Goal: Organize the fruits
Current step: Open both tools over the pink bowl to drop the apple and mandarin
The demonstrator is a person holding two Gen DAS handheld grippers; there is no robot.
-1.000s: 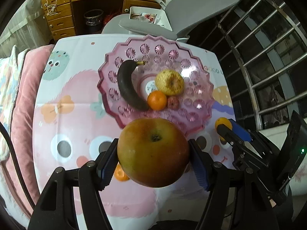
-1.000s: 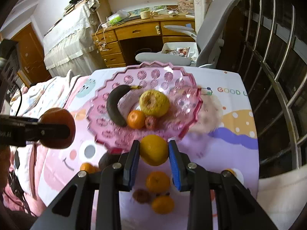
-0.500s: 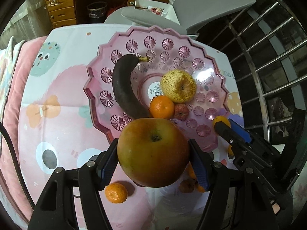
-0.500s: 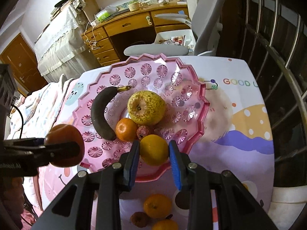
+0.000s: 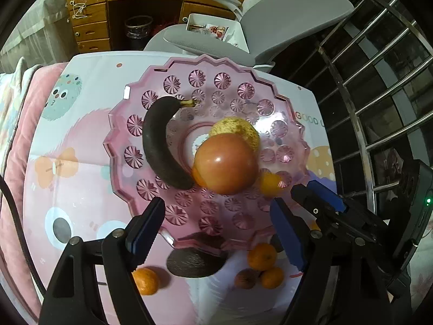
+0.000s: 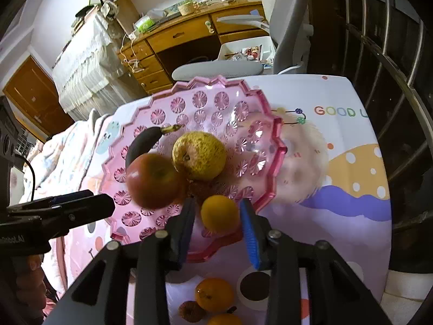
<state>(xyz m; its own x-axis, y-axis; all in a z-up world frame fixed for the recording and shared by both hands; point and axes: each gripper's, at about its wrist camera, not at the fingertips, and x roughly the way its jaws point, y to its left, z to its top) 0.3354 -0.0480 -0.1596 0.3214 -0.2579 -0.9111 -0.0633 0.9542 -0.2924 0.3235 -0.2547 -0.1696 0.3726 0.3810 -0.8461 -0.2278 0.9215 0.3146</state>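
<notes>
Both jaws have just been opening: the left hand-held gripper point(image 5: 216, 230) stands wide and empty, the red apple point(image 5: 226, 162) ahead of it on the pink plate point(image 5: 173, 81). The right hand-held gripper point(image 6: 217, 224) brackets the orange point(image 6: 219, 214), pads apart from it. Nearest loose fruit, the avocado point(image 5: 194, 264), lies just under the left one, lengthwise across its jaws.
</notes>
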